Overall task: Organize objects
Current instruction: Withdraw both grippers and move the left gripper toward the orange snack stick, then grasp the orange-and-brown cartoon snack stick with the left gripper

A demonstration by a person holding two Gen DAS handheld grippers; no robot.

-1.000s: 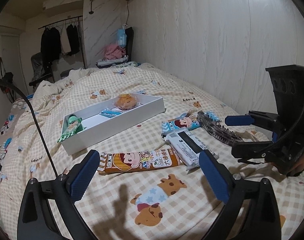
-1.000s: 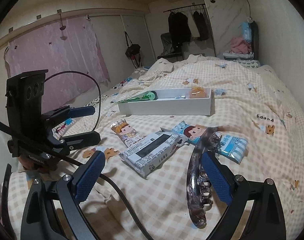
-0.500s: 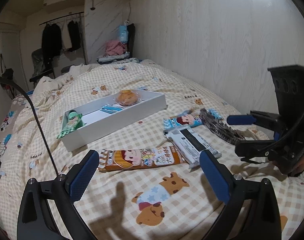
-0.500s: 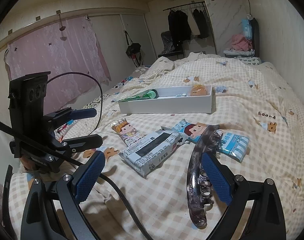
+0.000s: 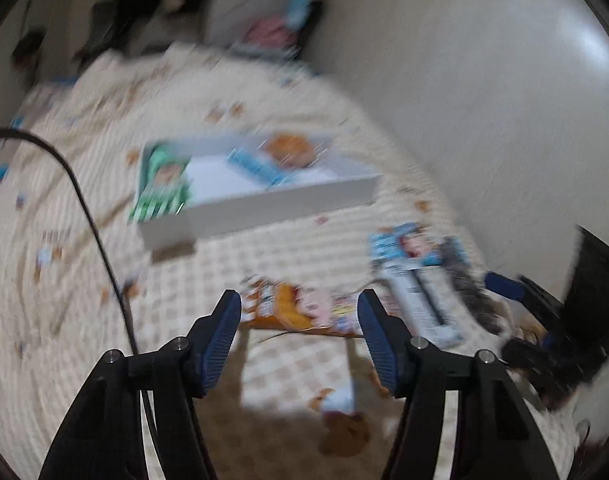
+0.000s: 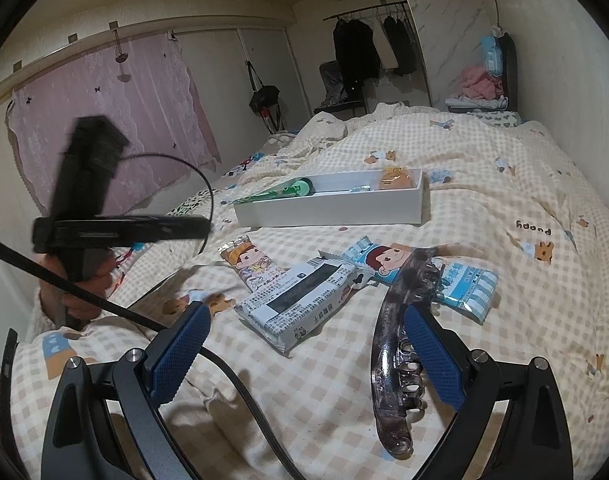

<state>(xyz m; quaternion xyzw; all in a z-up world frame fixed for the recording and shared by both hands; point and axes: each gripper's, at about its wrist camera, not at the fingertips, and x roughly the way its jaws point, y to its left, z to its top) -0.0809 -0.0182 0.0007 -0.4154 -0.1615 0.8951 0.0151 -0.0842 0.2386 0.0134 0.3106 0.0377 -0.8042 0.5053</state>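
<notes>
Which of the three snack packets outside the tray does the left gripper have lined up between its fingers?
The orange cartoon packet, the only orange one, lying crosswise beyond the open left gripper.

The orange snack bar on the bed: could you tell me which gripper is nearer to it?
Left. The left gripper points at the orange snack bar; the right gripper sits farther off, by the hair clip.
</notes>
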